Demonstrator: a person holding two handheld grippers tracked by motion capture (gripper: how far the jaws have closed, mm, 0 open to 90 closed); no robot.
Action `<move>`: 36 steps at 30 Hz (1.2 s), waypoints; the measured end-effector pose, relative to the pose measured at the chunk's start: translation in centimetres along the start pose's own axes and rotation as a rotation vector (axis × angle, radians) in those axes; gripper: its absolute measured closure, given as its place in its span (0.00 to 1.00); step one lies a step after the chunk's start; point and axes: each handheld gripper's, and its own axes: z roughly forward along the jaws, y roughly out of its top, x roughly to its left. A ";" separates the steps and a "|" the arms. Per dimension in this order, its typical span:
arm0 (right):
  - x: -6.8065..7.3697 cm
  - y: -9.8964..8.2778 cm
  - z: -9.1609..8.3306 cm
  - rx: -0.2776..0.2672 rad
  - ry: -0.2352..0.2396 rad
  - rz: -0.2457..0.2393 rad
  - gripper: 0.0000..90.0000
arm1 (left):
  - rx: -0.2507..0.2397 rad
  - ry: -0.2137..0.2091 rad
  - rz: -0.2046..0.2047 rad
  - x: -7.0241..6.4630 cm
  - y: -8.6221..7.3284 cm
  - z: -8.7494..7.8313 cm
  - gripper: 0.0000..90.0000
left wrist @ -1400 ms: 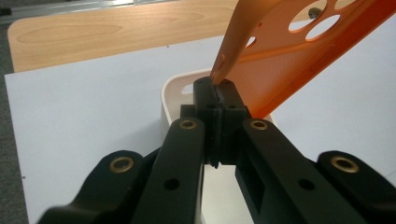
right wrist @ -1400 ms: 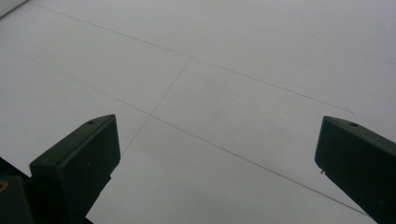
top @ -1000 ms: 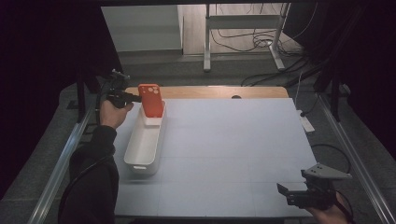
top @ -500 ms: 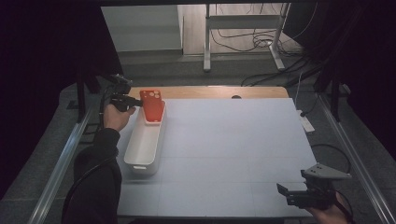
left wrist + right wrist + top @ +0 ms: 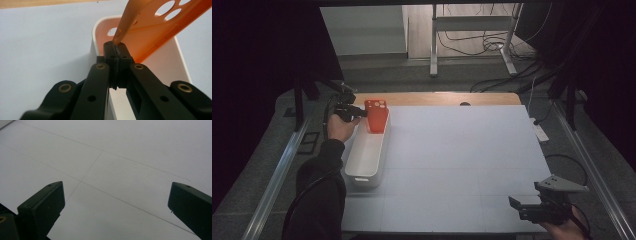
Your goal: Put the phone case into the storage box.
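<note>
Since a second ago the left claw (image 5: 360,113) has sunk, tipping the orange phone case (image 5: 376,115) upright into the far end of the white plastic bin (image 5: 362,167), jaws pinched on its thin edge. The right claw (image 5: 524,206) hovers low over the pale tabletop (image 5: 462,165), jaws spread wide, holding nothing.

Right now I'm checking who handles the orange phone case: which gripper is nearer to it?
Left. The left gripper is shut on the orange phone case, over the white bin. The right gripper sits open, far across the table's near corner.
</note>
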 end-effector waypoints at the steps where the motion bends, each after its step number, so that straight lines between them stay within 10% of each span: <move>1: 0.0 0.0 0.0 0.000 0.001 -0.003 0.01 | 0.001 0.002 0.000 0.0 0.0 0.0 0.98; 15: 0.1 0.0 0.0 -0.003 0.001 -0.008 0.01 | -0.070 -0.012 0.044 -0.4 0.2 -1.1 0.79; 36: 0.1 0.0 0.0 -0.002 0.001 -0.014 0.00 | -0.196 -0.133 0.175 -1.6 -1.6 -3.3 0.16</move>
